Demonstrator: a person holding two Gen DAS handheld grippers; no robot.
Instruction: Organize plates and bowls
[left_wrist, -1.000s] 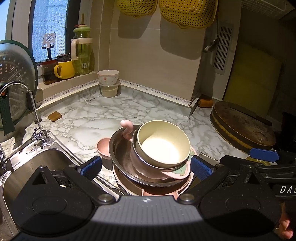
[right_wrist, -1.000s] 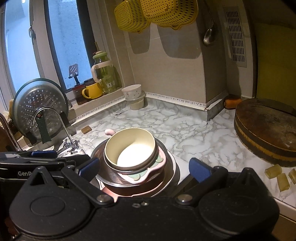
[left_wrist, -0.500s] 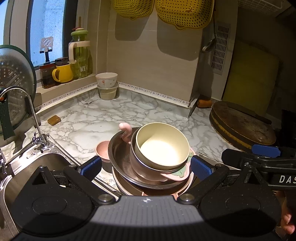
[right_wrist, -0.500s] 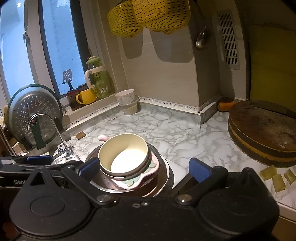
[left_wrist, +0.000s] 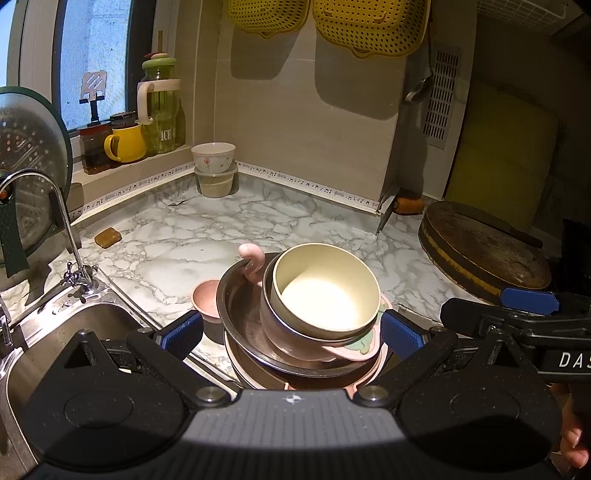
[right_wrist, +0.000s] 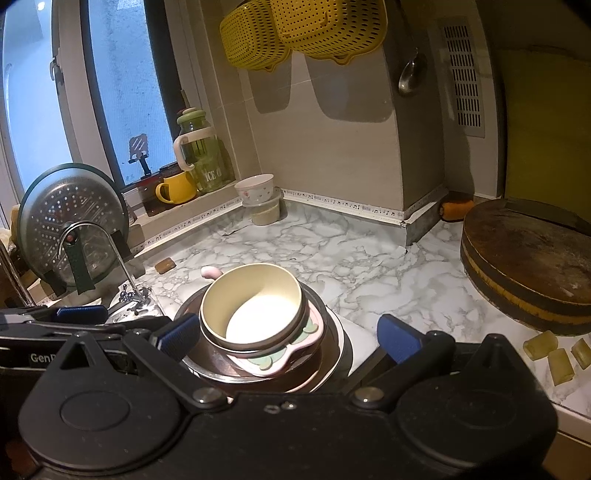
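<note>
Currently both the left gripper (left_wrist: 291, 328) and right gripper (right_wrist: 286, 334) gape wide, empty, flanking the cream bowl (left_wrist: 327, 288); one should close squarely on its rim, lifting vertically.

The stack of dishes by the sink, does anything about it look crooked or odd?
Yes. The cream bowl and the pink bowl under it sit tilted inside the steel basin, leaning toward the sink. Nothing looks spilled or broken.
</note>
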